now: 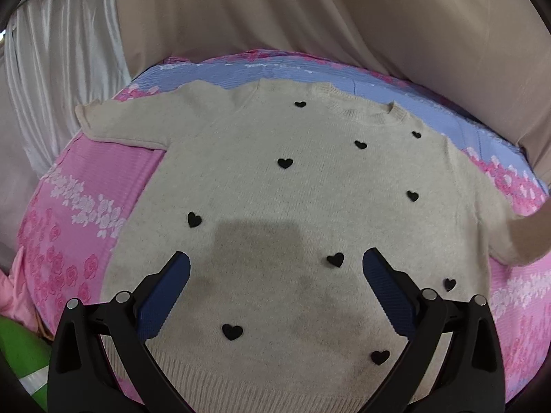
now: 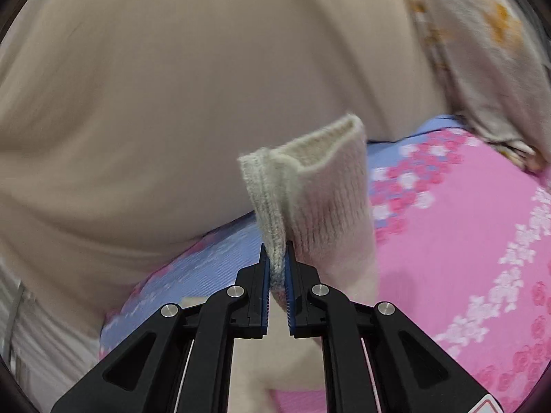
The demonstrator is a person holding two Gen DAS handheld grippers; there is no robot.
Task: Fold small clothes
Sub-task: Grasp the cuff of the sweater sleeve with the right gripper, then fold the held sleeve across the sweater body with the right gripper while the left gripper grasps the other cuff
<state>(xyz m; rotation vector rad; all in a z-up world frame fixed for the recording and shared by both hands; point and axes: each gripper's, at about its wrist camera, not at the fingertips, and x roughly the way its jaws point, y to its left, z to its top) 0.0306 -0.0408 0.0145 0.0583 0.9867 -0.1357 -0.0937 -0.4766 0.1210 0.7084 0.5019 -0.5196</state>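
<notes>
A cream knitted sweater (image 1: 292, 206) with small black hearts lies spread flat, front up, on a pink and blue flowered cover (image 1: 86, 206). My left gripper (image 1: 275, 261) is open and empty, hovering over the sweater's lower middle. My right gripper (image 2: 276, 258) is shut on the ribbed cuff of the sweater's right sleeve (image 2: 310, 179) and holds it lifted off the cover. In the left wrist view that sleeve (image 1: 523, 237) rises at the right edge. The left sleeve (image 1: 120, 124) lies flat, stretched out to the left.
A large beige cloth (image 1: 310, 17) hangs behind the cover's far edge, with white curtains (image 1: 62, 69) at the left. A patterned fabric (image 2: 482, 51) shows at the upper right in the right wrist view. Something green (image 1: 20, 354) lies at the lower left.
</notes>
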